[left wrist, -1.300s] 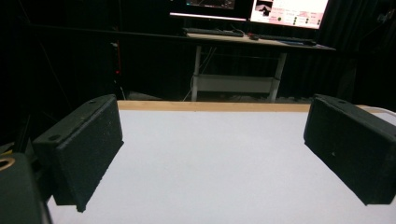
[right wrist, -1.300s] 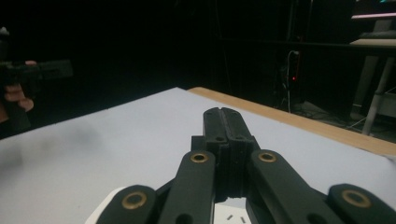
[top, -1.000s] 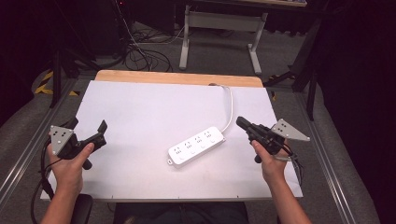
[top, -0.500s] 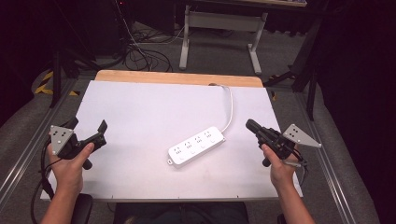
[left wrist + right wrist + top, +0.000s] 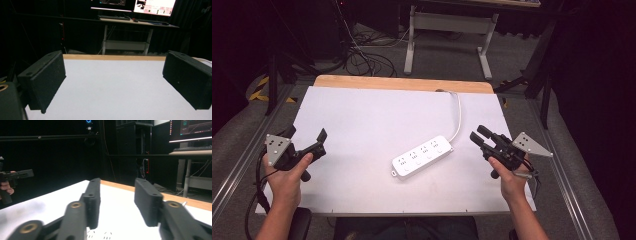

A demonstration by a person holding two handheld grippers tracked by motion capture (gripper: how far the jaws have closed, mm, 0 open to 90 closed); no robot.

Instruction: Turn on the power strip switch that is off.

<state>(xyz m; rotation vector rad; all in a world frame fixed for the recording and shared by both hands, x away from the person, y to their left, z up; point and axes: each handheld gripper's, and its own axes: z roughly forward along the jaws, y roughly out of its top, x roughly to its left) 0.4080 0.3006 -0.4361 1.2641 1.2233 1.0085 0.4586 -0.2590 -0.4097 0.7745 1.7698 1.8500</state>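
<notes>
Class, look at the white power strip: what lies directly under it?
The power strip rests flat on the white table. The patch of table beneath it is covered, so anything there cannot be seen.

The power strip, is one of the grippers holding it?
No, the power strip lies alone on the table, with the left gripper and right gripper both apart from it.

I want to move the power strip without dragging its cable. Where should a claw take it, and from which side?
Grip the power strip across its narrow width near the middle, coming down from above. It lies flat and diagonal, so its long edges are free. The right claw is nearer and open; the cable leaves the far right end.
</notes>
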